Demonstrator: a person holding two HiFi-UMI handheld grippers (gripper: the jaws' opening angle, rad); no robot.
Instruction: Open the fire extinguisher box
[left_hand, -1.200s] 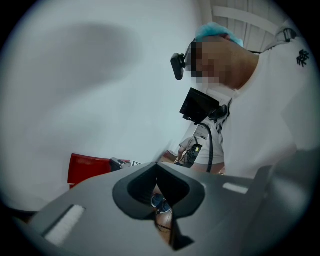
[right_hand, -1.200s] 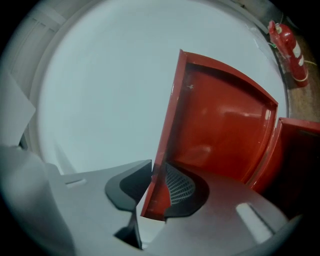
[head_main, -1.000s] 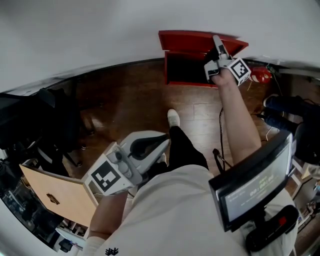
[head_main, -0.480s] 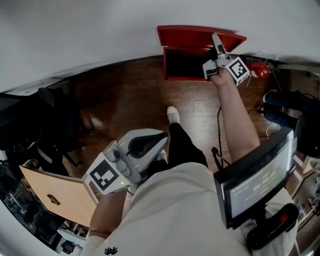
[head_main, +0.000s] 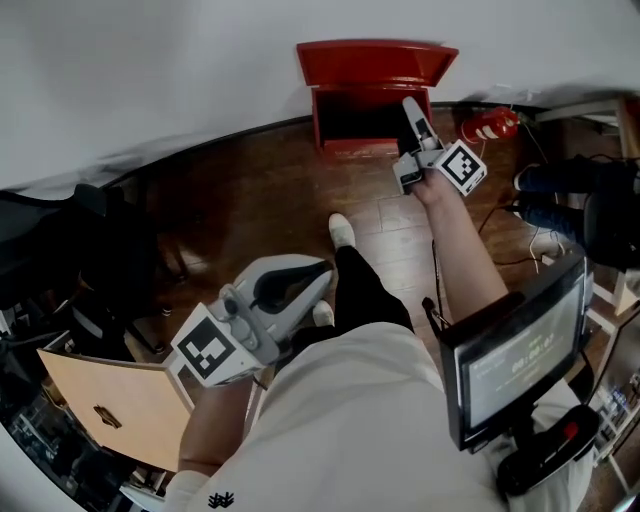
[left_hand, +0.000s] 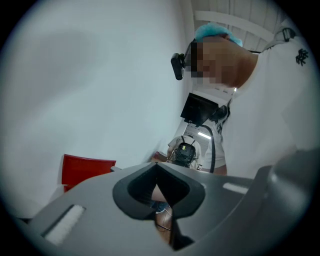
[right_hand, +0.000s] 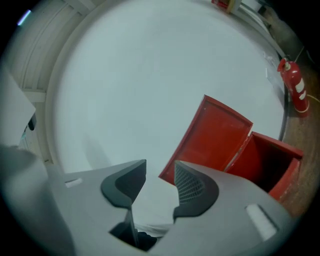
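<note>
The red fire extinguisher box (head_main: 325, 118) stands on the wood floor against the white wall, its lid (head_main: 372, 60) raised and its dark inside showing. My right gripper (head_main: 412, 108) hovers just in front of the box's right side, apart from it. Its jaws are closing with nothing between them. In the right gripper view the jaws (right_hand: 160, 175) frame bare wall, with the lid (right_hand: 217, 135) and box body (right_hand: 272, 160) to their right. My left gripper (head_main: 326, 274) hangs low by my leg, jaws together and empty. From it, the box (left_hand: 85, 170) shows at lower left.
A red fire extinguisher (head_main: 488, 125) lies on the floor right of the box, also in the right gripper view (right_hand: 295, 87). Cables (head_main: 520, 215) and dark bags lie at right, a cardboard box (head_main: 110, 395) and black gear (head_main: 60, 250) at left. Another person (left_hand: 187, 152) stands behind.
My right gripper has let go of the lid and drawn back from the box toward me, its jaws now apart. The lid stays up. The left gripper has hardly moved.
</note>
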